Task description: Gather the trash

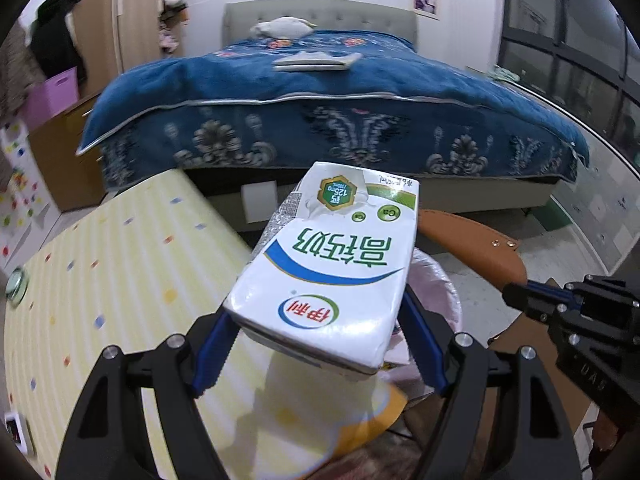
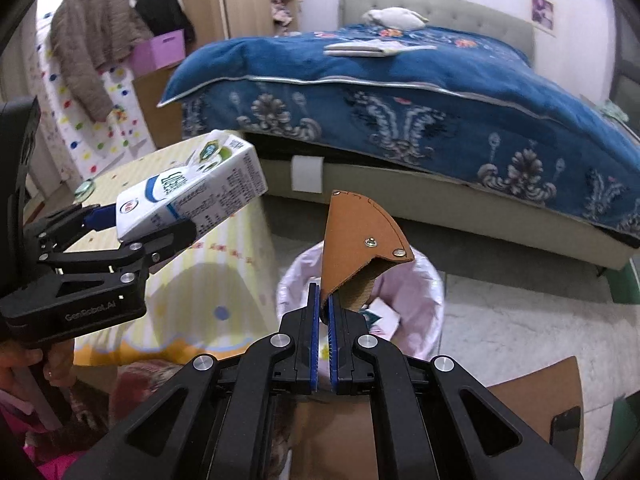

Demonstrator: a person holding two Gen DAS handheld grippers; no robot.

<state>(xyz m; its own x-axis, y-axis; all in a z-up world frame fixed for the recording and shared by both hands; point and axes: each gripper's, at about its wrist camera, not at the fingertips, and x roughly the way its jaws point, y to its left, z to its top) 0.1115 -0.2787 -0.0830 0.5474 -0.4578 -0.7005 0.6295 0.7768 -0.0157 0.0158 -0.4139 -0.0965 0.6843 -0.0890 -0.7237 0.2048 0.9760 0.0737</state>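
**Mia:** Over on the left, what is on the yellow striped tablecloth with coloured dots (image 1: 120, 272)?

**Ben:** Not much. A small round green thing (image 1: 16, 284) lies near its far edge. It is too blurry to name.

**Mia:** And the left gripper (image 1: 320, 344)?

**Ben:** Its two blue fingers (image 1: 212, 356) are squeezing a white milk carton with green and blue print (image 1: 328, 272). One finger is on each side of the carton. The carton is up in the air, past the edge of the tablecloth, and its far end points at the bed with the dark blue flowery blanket (image 1: 320, 92).

**Mia:** What is under the carton?

**Ben:** A round bin with a pale pink bag in it (image 2: 424, 292). It stands on the floor just beside the table. A small white box (image 2: 384, 316) lies inside it.

**Mia:** Now the right gripper (image 2: 325, 336).

**Ben:** Its blue pads (image 2: 315, 340) are pressed close together on the bottom corner of a brown leather flap with two metal studs (image 2: 360, 236). The flap stands up over the bin.

**Mia:** Are the carton and the flap touching?

**Ben:** No, they are apart. The carton is to the left of the flap.

**Mia:** Anything on the bed?

**Ben:** A flat grey book (image 2: 356, 49) with some papers.
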